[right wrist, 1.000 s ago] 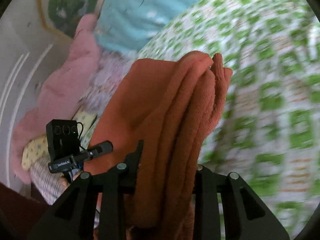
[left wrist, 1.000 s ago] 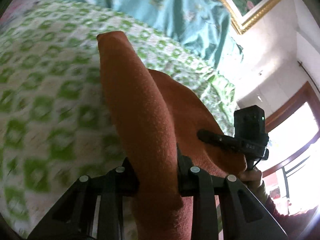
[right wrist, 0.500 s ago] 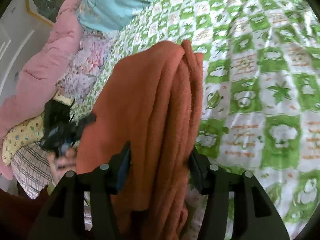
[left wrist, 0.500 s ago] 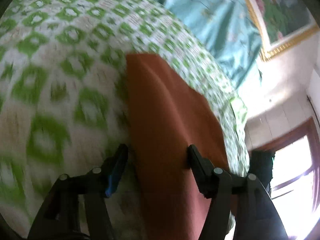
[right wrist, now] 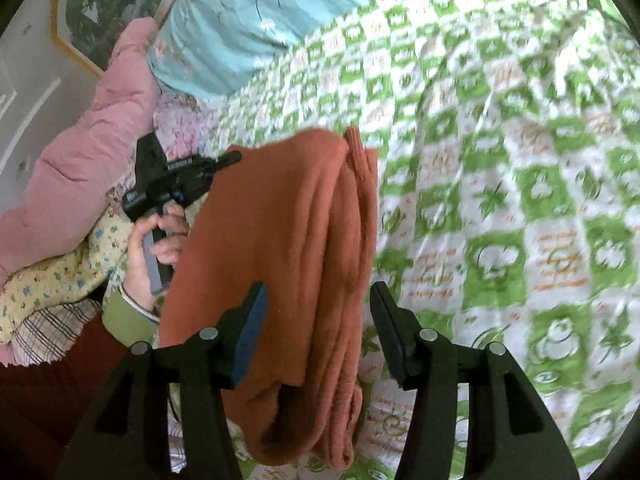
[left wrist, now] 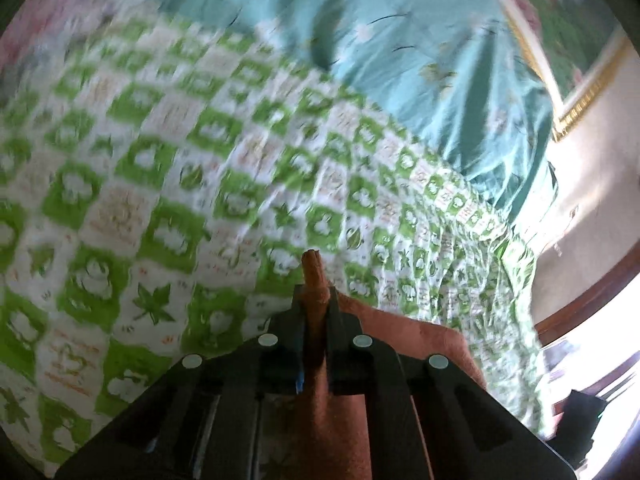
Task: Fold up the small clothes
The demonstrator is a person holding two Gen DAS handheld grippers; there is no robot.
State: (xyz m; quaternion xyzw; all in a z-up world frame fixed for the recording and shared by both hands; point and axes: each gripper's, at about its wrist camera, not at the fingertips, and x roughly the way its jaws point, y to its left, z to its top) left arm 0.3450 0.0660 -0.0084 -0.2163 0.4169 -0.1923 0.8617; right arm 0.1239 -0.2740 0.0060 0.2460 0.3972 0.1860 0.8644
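A rust-orange knit garment [right wrist: 296, 248] lies folded lengthwise on the green-and-white patterned bedsheet [right wrist: 500, 208]. My right gripper [right wrist: 316, 300] is open, its fingers apart on either side of the garment's near end, not pinching it. My left gripper [left wrist: 316, 296] is shut on a corner of the same orange garment [left wrist: 340, 396], with a small tip of cloth sticking out past the fingertips. The left gripper also shows in the right wrist view [right wrist: 228, 158], held in a hand at the garment's far left edge.
A teal floral quilt [left wrist: 420, 72] lies at the head of the bed. A pink quilted blanket [right wrist: 80, 160] and yellow and plaid cloths [right wrist: 52, 304] are piled to the left. A gold-framed picture [left wrist: 580, 92] hangs on the wall; a window is at the right.
The garment has been laid down on the bed. My right gripper has opened and let go of it. My left gripper opened briefly, then shut again on a corner.
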